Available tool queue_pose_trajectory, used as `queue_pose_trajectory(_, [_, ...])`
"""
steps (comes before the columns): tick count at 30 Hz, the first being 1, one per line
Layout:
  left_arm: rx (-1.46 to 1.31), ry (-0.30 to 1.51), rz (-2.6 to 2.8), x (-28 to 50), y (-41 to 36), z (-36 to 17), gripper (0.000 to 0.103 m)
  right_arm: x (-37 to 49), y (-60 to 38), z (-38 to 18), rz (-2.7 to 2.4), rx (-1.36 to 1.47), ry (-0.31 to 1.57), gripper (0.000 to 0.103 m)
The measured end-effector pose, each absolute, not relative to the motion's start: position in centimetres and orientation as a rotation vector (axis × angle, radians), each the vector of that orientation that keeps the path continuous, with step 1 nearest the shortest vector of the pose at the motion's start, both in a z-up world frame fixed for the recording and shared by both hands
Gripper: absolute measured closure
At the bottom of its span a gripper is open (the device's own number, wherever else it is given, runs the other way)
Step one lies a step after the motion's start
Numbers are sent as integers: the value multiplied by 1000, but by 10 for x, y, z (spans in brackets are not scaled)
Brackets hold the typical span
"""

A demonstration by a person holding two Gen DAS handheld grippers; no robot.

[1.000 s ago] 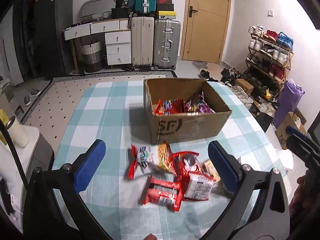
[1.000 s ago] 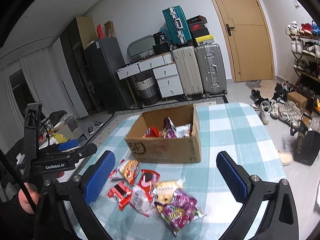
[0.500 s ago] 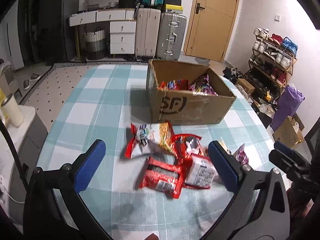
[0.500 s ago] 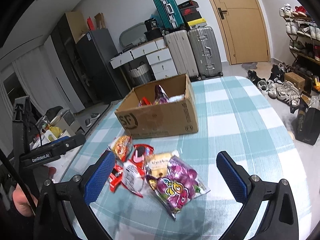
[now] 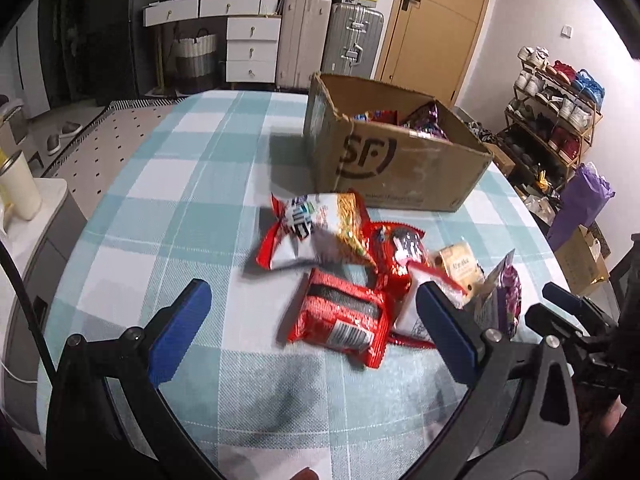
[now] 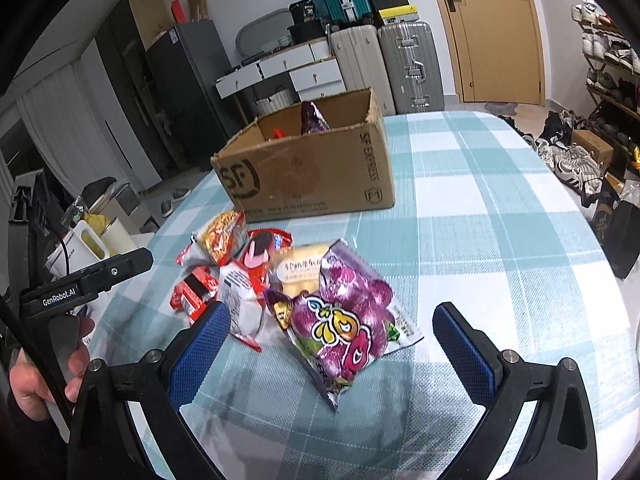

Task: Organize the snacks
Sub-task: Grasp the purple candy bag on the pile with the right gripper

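from my left wrist camera, my left gripper [image 5: 308, 324] hangs wide apart and empty over the checked tablecloth [image 5: 168, 184], a red snack packet [image 5: 340, 318] between its fingers; more snacks lie just behind, near the cardboard box [image 5: 392, 164], which seems already to hold a few packets. from my right wrist camera, my right gripper [image 6: 332, 344] is likewise spread wide, holding nothing, with a purple snack bag [image 6: 344, 320] lying between its blue pads [image 6: 200, 344] beside the pile.
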State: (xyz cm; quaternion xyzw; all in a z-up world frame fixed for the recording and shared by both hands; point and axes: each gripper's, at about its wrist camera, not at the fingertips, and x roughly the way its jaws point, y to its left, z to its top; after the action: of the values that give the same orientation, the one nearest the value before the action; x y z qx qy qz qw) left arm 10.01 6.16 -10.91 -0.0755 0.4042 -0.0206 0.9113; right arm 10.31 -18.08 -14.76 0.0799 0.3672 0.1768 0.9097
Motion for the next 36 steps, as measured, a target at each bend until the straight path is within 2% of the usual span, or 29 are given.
queue_pose_trajectory(25, [-180,891,-55,88,67,-135,1,125,-173,-176,381,138,818,2])
queue_pose_trajectory(27, [-178,891,-56,87,67,-136,1,128,-173,-179,386,147,828,14])
queue_pose_trajectory(29, [-179,894,-58,87,67,-137,1,130,-174,-182,384,149,840,20])
queue_pose_trajectory(34, [-185,898,-57,86,69,-138,1,129,-173,-183,382,143,830,25])
queue_pose_trajectory(36, [-187,899,-55,86,69,-139,1,128,-172,-182,385,138,820,31])
